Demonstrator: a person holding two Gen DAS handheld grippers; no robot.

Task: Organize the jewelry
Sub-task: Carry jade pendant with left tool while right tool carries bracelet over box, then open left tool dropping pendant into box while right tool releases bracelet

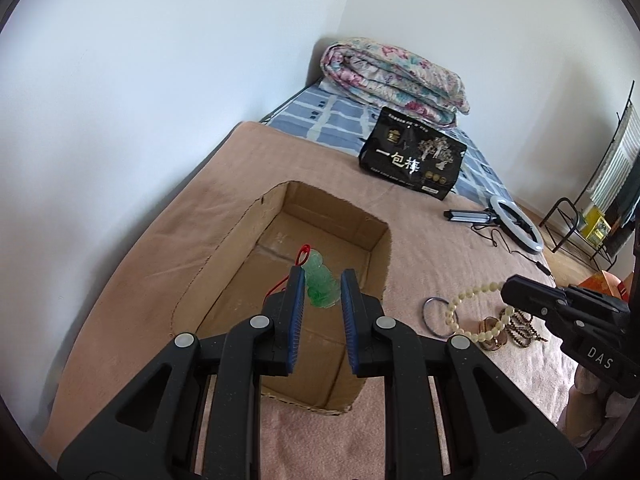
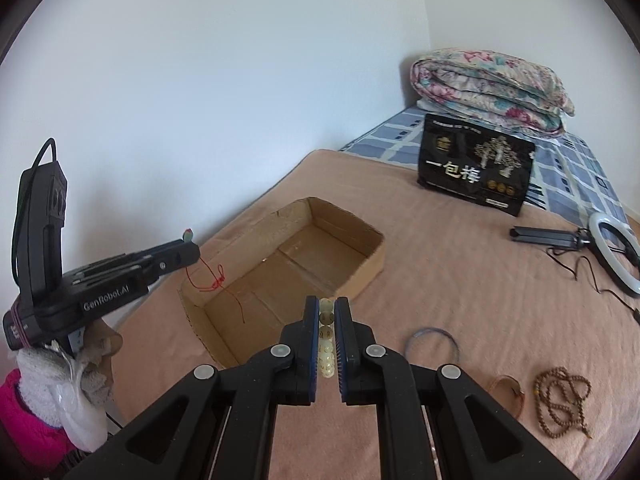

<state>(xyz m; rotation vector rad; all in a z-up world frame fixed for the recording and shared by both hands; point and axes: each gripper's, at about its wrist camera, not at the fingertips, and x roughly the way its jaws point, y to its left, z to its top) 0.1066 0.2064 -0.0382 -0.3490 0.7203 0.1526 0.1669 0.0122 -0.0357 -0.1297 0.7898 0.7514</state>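
Green jade pendant (image 1: 319, 283) clamped in left claw (image 1: 322, 286); right claw (image 2: 327, 312) clamped on cream beads (image 2: 326, 316).

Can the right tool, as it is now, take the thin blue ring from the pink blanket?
Probably not yet. The right tool is shut on a cream bead bracelet, so it has no free grip. The thin blue ring lies bare on the pink blanket nearby, with nothing covering it.
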